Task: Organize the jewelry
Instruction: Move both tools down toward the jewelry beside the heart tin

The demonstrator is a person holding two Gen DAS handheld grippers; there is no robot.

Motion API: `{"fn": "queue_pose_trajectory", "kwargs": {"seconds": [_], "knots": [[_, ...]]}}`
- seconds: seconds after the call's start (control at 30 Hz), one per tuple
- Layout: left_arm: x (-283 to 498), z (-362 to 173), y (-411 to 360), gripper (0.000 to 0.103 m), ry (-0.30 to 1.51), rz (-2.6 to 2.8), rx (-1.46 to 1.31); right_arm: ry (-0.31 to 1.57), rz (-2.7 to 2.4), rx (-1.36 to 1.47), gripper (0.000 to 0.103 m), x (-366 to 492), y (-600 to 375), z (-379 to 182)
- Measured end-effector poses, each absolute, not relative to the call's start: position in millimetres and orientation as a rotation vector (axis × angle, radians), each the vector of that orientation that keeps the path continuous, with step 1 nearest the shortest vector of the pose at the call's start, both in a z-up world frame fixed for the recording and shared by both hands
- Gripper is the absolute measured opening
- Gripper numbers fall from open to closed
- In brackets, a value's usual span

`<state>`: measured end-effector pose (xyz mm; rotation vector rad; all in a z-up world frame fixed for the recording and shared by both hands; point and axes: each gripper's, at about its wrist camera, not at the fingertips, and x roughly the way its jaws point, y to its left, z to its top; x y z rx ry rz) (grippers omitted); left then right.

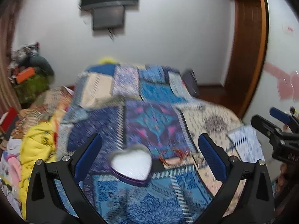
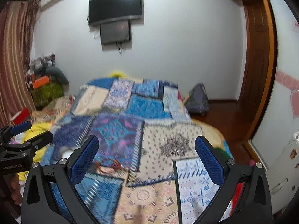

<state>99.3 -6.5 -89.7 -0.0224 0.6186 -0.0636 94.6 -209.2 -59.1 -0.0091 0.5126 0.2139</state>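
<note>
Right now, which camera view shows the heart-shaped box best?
The left wrist view shows it best: the heart-shaped box lies open on the patchwork bedspread between the open fingers, its white inside visible, though blurred. The right wrist view shows only a pale blurred patch at the left finger, probably the same box.

Both wrist views low over quilt (image 1: 149, 123), facing wall TV (image 2: 115, 6)

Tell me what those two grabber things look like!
Both match. The left gripper and right gripper each have a black frame shaped like a wide V, with triangle cut-outs and shiny silver bolts. Each finger carries a long blue pad with a bumpy, dotted surface. White lettering sits on the side of the left one's black body, too blurry to read. No cables show.
</note>
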Motion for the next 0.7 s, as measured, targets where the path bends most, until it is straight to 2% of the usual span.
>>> {"fn": "queue_pose_trajectory", "kwargs": {"seconds": [0.2, 0.3, 0.4, 0.47, 0.57, 0.7], "knots": [[131, -126, -23, 0.102, 0.743, -0.173, -0.011, 0.627, 0.218, -0.005, 0.100, 115, -224, -89], [142, -138, -36, 0.088, 0.790, -0.232, 0.008, 0.662, 0.232, -0.012, 0.090, 122, -228, -99], [151, -149, -46, 0.085, 0.829, -0.291, 0.016, 0.705, 0.270, 0.010, 0.080, 128, -235, -108], [156, -157, -53, 0.078, 0.853, -0.327, 0.036, 0.729, 0.290, 0.024, 0.076, 131, -236, -113], [165, -169, -61, 0.067, 0.892, -0.362, 0.066, 0.757, 0.317, 0.024, 0.069, 135, -234, -121], [175, -184, -64, 0.047, 0.949, -0.406, 0.065, 0.798, 0.358, 0.013, 0.058, 140, -228, -133]]}}
